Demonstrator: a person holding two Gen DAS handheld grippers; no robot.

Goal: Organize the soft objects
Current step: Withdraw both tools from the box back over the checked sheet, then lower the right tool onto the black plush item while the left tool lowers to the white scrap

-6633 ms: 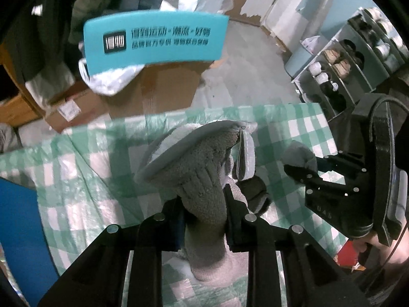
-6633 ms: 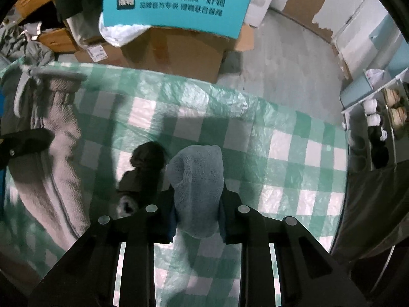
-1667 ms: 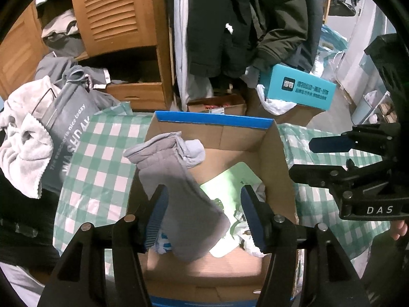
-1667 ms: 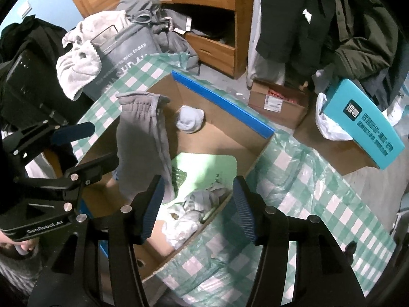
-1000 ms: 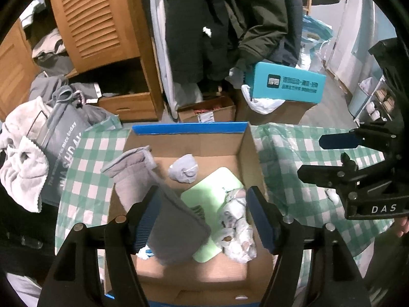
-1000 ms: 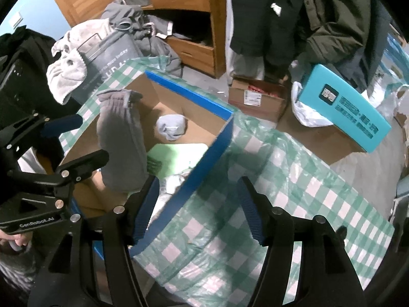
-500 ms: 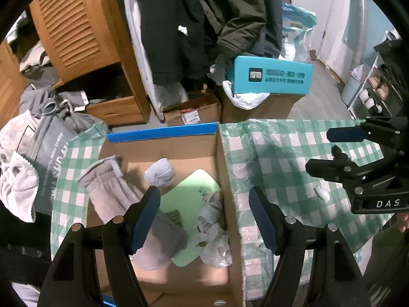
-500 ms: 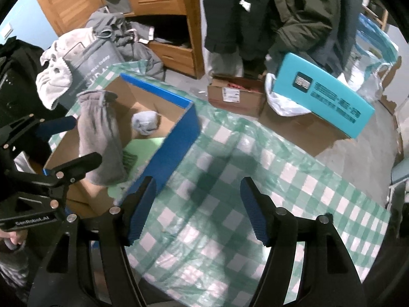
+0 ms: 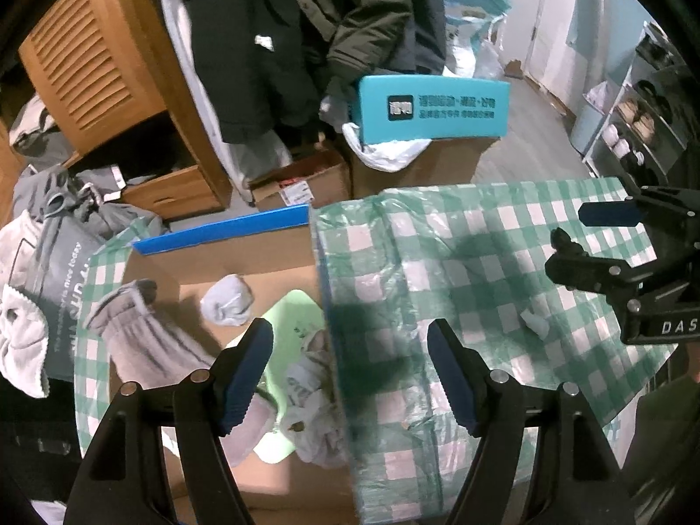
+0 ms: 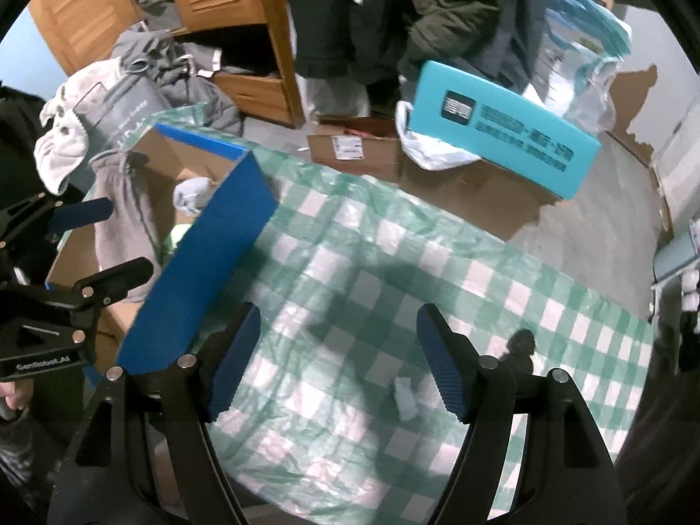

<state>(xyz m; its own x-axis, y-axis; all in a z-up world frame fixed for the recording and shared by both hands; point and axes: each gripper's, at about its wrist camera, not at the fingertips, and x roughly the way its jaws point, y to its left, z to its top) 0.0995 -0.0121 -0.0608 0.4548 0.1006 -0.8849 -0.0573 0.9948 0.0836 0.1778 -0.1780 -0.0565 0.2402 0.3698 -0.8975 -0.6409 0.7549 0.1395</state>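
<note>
A cardboard box (image 9: 218,236) with a blue rim stands on the left of the checked tablecloth (image 9: 459,262). A long grey sock (image 9: 144,332) hangs over its left wall, and a pale blue sock (image 9: 227,304) lies inside with white cloths on a green sheet. My left gripper (image 9: 350,332) hovers open over the box's right wall, nothing between its fingers. My right gripper (image 10: 339,313) is above the bare cloth; its jaws are opening and empty. A small pale scrap (image 10: 404,393) and a dark sock (image 10: 520,345) lie on the cloth near its right finger.
A teal box (image 9: 433,107) rests on a brown carton beyond the table's far edge. Dark coats hang by a wooden wardrobe (image 9: 100,65). A grey bag (image 9: 57,271) with towels lies left of the box. A shoe rack (image 9: 634,122) stands at the right.
Both grippers have swung right, away from the box and over the tablecloth. The grey sock and the pale blue sock, gripped earlier, now rest in the box. The jaws stand a little wider.
</note>
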